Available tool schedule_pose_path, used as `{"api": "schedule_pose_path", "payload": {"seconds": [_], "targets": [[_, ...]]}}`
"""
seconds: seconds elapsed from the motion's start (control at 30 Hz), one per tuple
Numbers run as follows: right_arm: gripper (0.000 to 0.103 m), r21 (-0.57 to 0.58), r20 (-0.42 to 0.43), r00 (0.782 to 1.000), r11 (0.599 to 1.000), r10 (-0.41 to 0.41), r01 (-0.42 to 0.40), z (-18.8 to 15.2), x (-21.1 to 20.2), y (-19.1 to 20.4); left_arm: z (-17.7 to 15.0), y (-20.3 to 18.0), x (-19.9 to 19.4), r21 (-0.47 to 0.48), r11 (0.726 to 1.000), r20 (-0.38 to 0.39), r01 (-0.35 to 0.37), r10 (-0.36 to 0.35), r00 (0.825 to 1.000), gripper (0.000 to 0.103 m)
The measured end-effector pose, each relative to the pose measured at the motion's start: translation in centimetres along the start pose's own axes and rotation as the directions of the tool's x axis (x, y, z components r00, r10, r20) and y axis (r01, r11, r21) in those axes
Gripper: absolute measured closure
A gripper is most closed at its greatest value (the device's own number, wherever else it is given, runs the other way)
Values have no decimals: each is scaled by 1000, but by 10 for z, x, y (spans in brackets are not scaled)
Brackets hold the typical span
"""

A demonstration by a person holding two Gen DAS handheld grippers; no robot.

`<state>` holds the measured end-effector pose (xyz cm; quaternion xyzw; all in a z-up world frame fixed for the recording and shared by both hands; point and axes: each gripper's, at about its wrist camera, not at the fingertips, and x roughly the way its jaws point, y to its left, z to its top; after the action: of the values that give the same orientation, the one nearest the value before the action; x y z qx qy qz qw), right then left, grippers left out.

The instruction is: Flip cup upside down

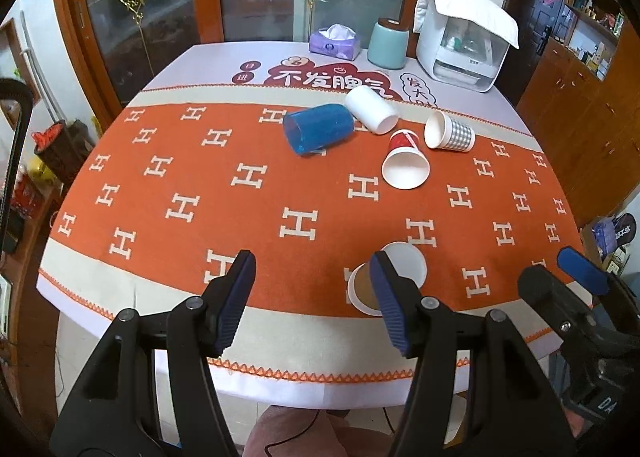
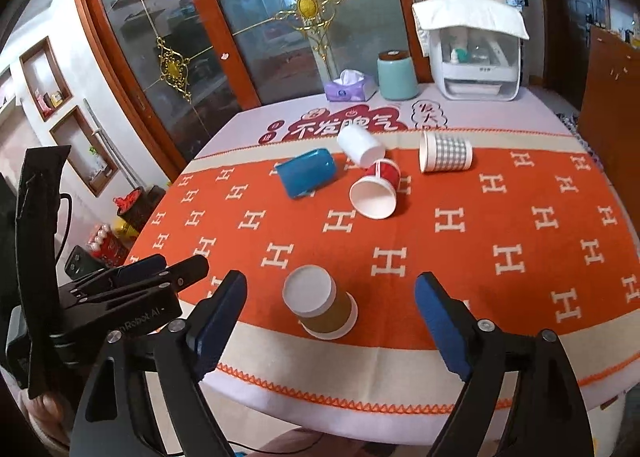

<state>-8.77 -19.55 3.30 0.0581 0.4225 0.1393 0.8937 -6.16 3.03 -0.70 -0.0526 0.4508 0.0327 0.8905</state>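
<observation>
While both grippers hang over the near table edge, the brown cup stands mouth-down on the orange cloth, nearer the right gripper. Both sets of jaws gape wide, holding nothing. Farther back lie a blue cup, white cup, red cup and checked cup, all tipped over. In the left wrist view, the left gripper partly hides the brown cup; the right wrist view shows it whole.
</observation>
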Motion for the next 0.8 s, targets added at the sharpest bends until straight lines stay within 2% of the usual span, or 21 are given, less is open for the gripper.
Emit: {"api": "schedule_pose_path", "payload": {"seconds": [0.17, 0.43, 0.8], "targets": [[13, 16, 4, 1000, 1000, -17, 17, 9, -14, 3, 5, -7, -12, 5, 1000, -4, 16, -16, 1000, 46], [13, 17, 19, 998, 998, -60, 59, 12, -20, 1, 10, -22, -23, 40, 999, 29, -9, 7, 1000, 45], [13, 15, 8, 998, 997, -70, 70, 13, -14, -3, 14, -33, -16, 60, 998, 15, -5, 4, 1000, 44]]}}
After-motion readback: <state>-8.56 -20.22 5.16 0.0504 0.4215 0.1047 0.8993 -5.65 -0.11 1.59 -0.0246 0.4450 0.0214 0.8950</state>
